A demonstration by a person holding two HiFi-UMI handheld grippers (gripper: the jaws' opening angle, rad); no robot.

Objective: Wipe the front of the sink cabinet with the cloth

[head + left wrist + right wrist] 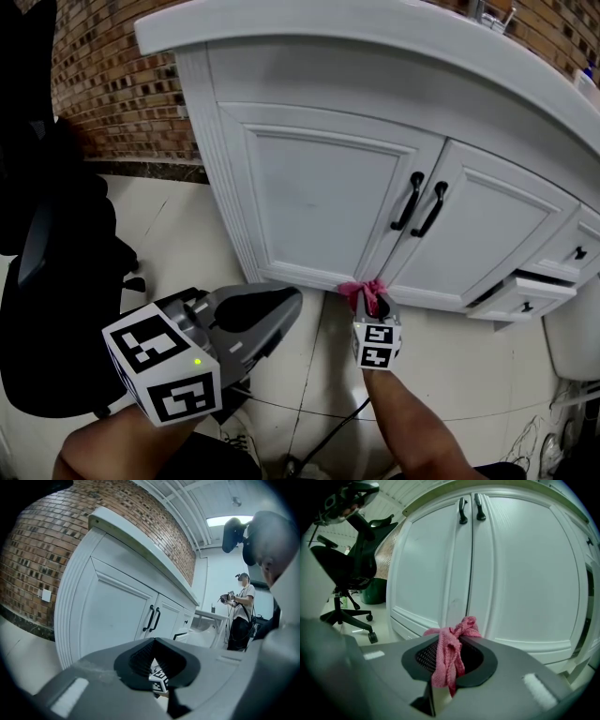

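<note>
Right tool (375, 306) clamped on pink cloth (359, 290), cloth at the sink cabinet's (319, 192) bottom edge, by the door seam. Left tool (291, 302) closed, empty, off the cabinet. Wiping step, seemingly; next stroke called for cloth pressed flat and swept across.

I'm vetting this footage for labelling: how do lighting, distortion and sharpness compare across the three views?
Head view: even light, the sink cabinet edges bow mildly, and the left margin is dark. Left gripper view: strong fisheye, black vignette, and the ceiling light is blown out. Right gripper view: the sink cabinet bulges outward, the pink cloth is sharp, and the corners are black.
</note>
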